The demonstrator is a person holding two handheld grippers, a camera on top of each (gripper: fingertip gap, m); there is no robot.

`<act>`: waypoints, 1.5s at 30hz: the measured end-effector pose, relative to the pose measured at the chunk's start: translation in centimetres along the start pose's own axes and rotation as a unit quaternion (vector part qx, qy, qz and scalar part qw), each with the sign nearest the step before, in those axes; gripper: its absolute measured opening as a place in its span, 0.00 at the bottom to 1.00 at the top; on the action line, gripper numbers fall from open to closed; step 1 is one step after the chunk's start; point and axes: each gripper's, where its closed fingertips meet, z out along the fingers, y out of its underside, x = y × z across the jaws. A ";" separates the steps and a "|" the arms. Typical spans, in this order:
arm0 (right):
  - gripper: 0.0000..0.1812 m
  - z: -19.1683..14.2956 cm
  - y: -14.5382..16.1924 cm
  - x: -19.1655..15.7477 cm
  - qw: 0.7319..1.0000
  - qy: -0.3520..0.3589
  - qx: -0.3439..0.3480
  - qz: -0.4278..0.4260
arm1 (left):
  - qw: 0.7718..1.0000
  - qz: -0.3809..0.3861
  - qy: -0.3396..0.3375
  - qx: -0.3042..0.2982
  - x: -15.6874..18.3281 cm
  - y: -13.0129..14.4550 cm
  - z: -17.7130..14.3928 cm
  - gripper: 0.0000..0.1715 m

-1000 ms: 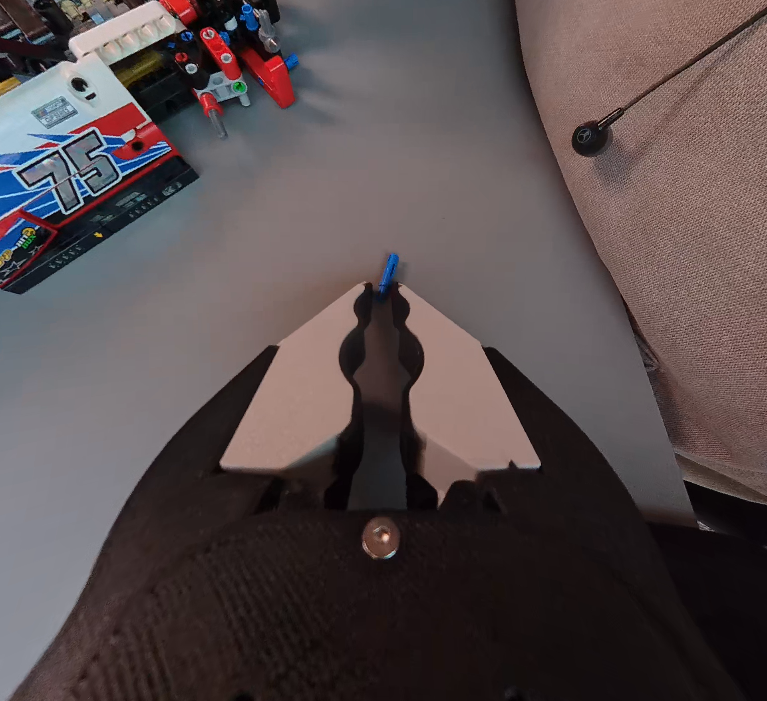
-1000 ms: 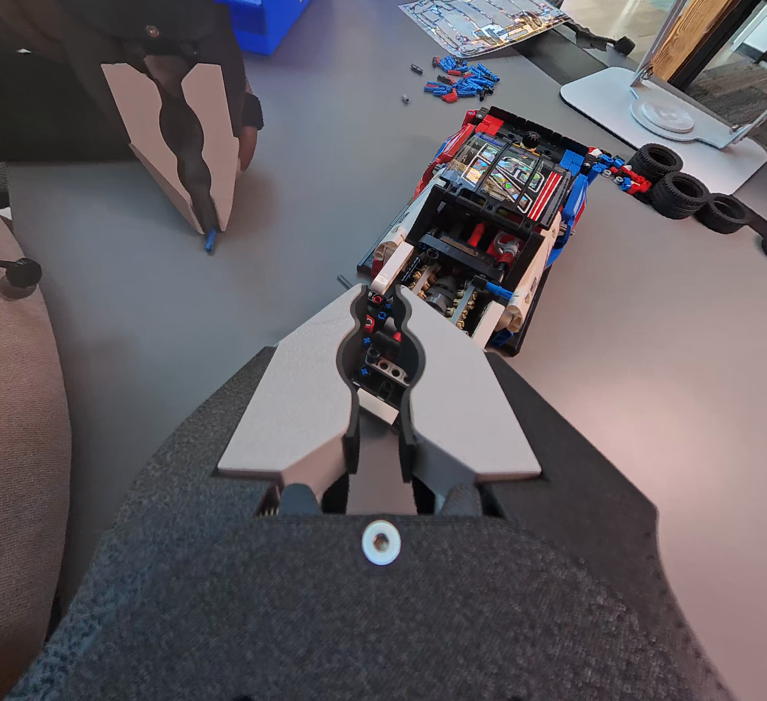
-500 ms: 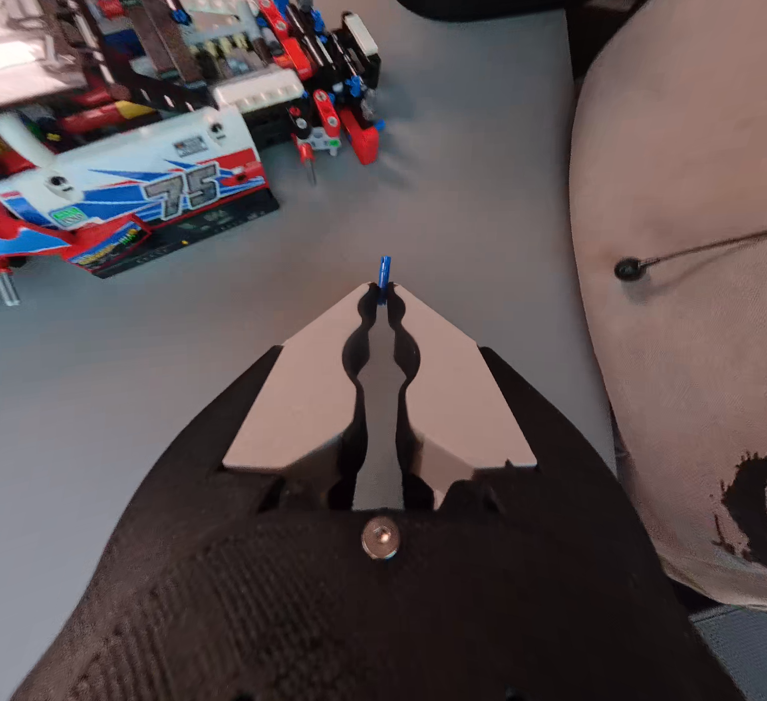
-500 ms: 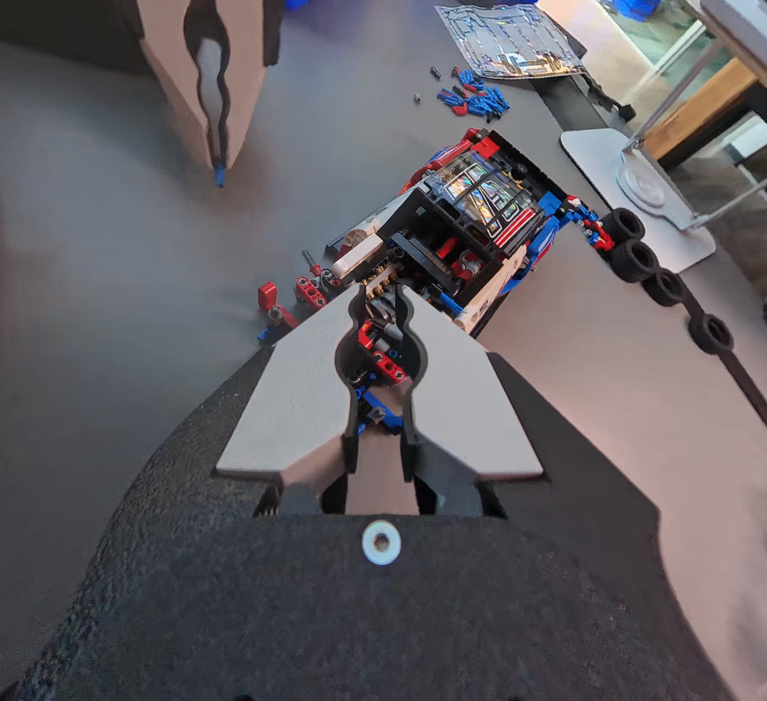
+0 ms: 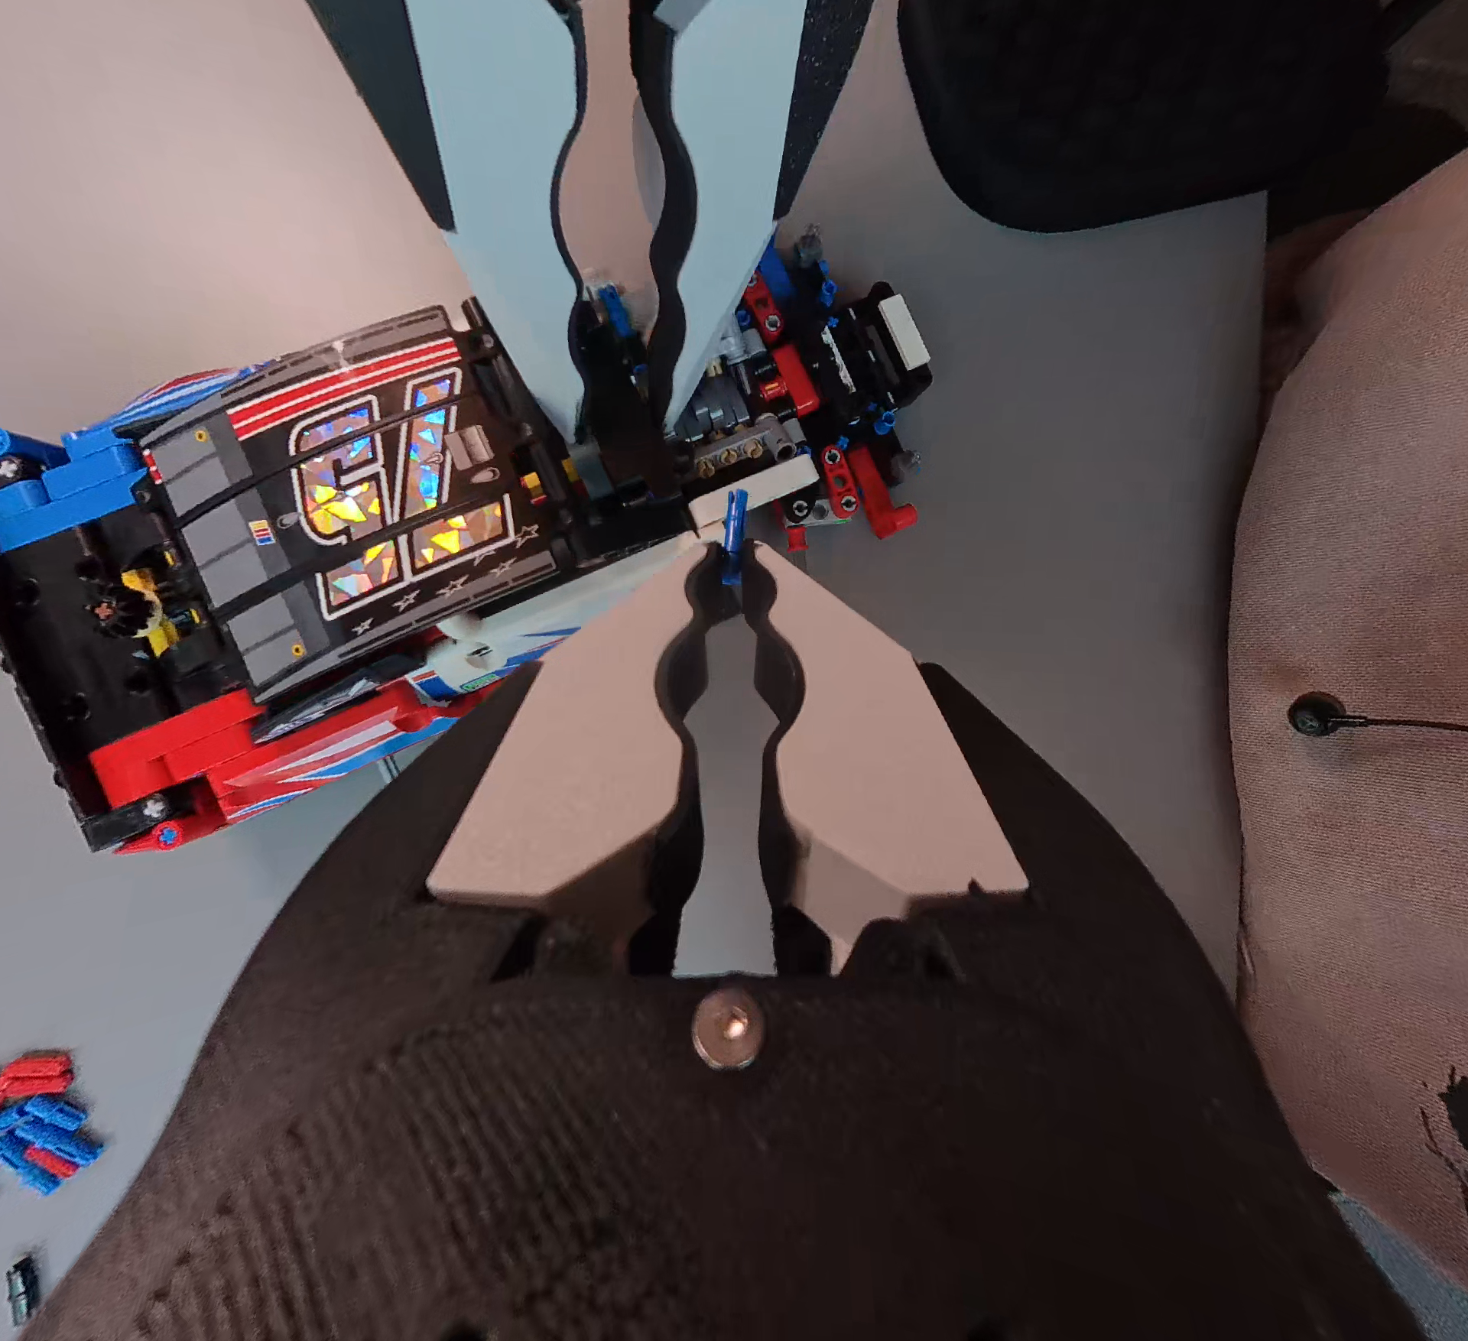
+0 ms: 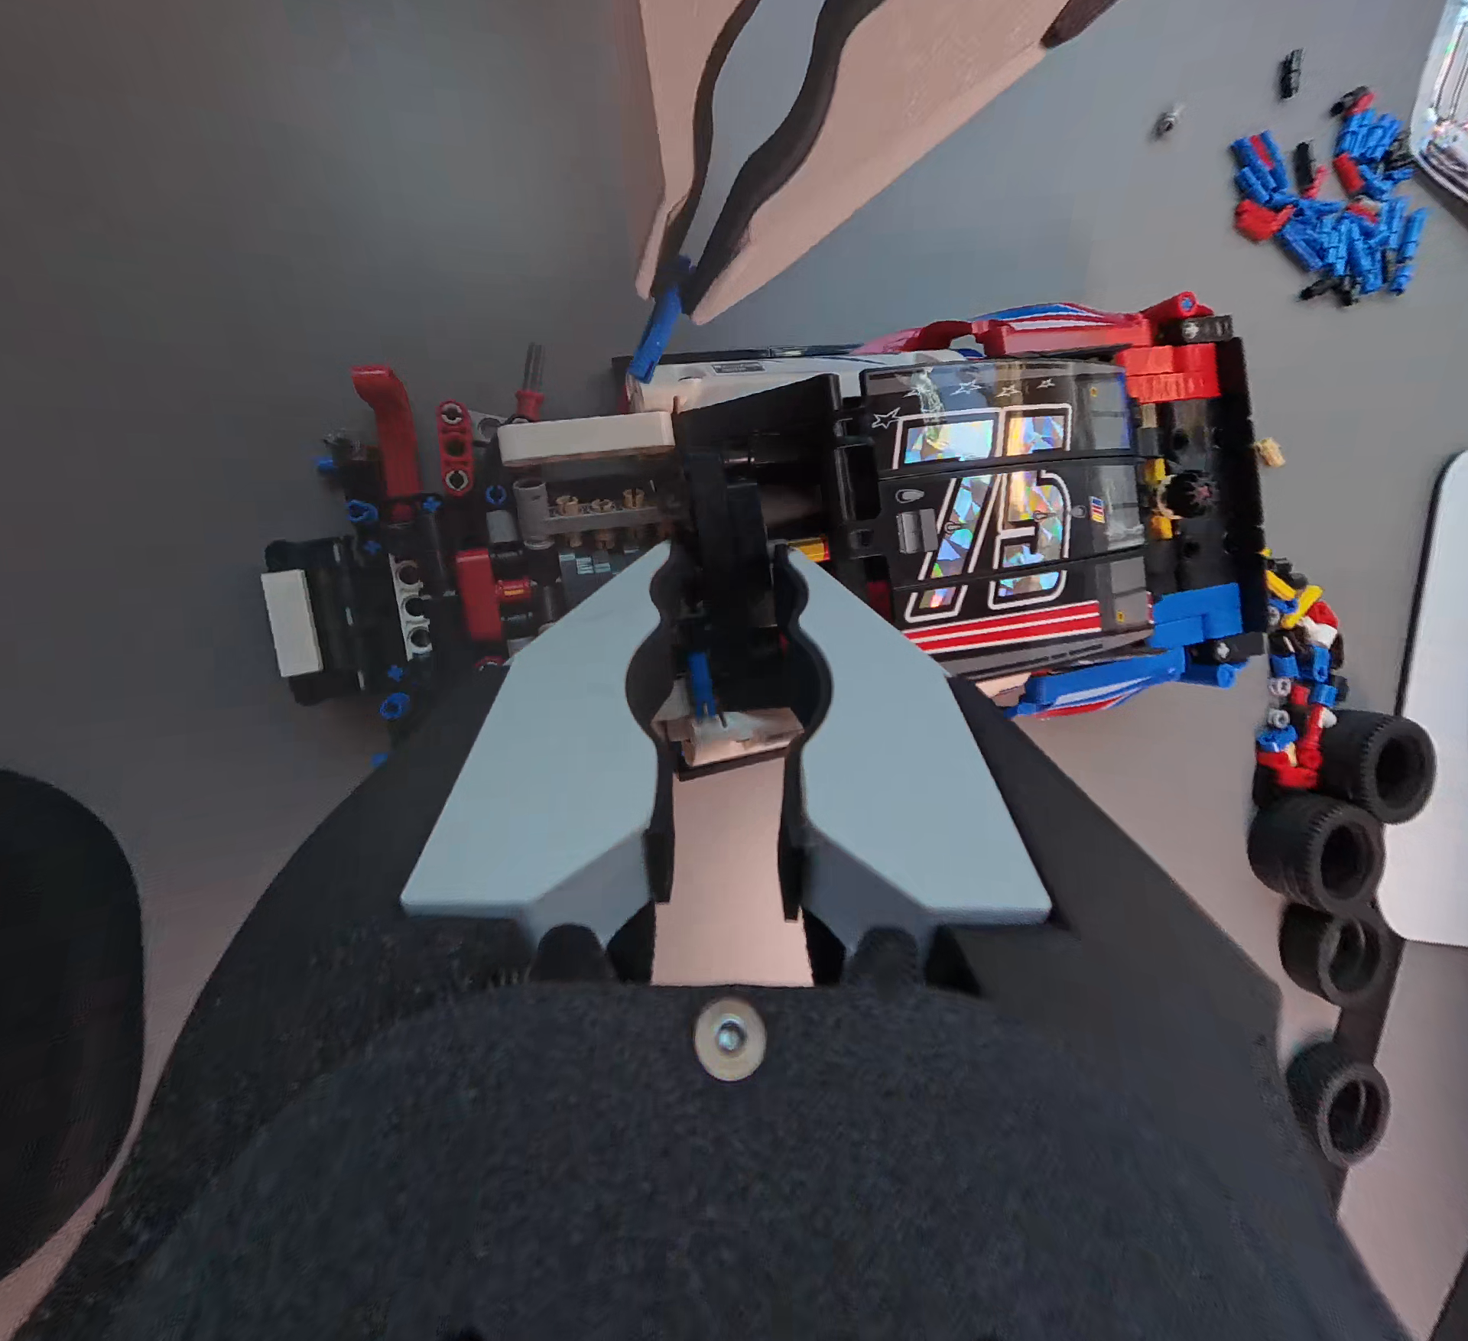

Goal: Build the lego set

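The lego car (image 5: 334,508) lies on the grey table, with a holographic roof panel and an open rear frame of red, black and white parts. My left gripper (image 5: 727,548) is shut on a thin blue pin (image 5: 732,528), whose tip is at the white beam (image 5: 762,489) at the car's rear side. My right gripper (image 6: 727,560) reaches down from above, its jaws closed on the black upright frame (image 6: 727,508) behind the roof. The left gripper (image 6: 675,274) with the blue pin (image 6: 659,326) also shows in the right wrist view, and the right gripper (image 5: 627,421) in the left wrist view.
A pile of blue and red pins (image 6: 1334,207) lies beyond the car's front. Black tyres (image 6: 1334,842) stand in a row beside a white stand base (image 6: 1438,667). A person's beige garment (image 5: 1350,508) and a black cushion (image 5: 1112,32) border the table edge. One gripper's finger ends stand about 6 centimetres off the other's.
Both grippers have swung over the car. The left one has carried the blue pin from the bare table to the car's rear side. The right one stays on the black frame.
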 end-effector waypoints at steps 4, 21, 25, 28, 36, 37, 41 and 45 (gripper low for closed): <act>0.08 0.3 -0.3 0.3 0.999 -0.028 0.013 0.025 | 1.000 -0.012 -0.007 -0.005 -0.3 0.7 0.3 0.02; 0.09 1.7 -2.6 0.8 0.990 0.048 0.023 0.129 | 0.997 -0.003 -0.003 -0.077 -1.4 1.9 -0.5 0.02; 0.12 -0.1 -4.7 0.3 0.980 0.101 0.122 0.118 | 0.998 -0.051 0.022 -0.016 -1.2 1.4 -1.2 0.02; 0.12 -0.9 -6.1 0.0 0.973 0.159 0.141 0.085 | 0.994 -0.086 0.057 0.033 -0.6 0.6 -1.7 0.02; 0.01 -3.4 -7.4 1.1 0.940 0.263 0.195 0.099 | 0.972 -0.115 0.088 0.184 -0.5 -2.4 -4.6 0.02; 0.01 -4.0 -7.7 1.2 0.932 0.269 0.217 0.110 | 0.967 -0.107 0.086 0.213 -0.4 -2.8 -5.2 0.02; 0.01 -5.3 -8.6 1.3 0.911 0.298 0.263 0.112 | 0.958 -0.075 0.067 0.268 0.1 -3.4 -6.2 0.02; 0.01 -5.4 -8.9 1.1 0.909 0.296 0.272 0.111 | 0.961 -0.059 0.059 0.262 0.4 -3.5 -6.0 0.02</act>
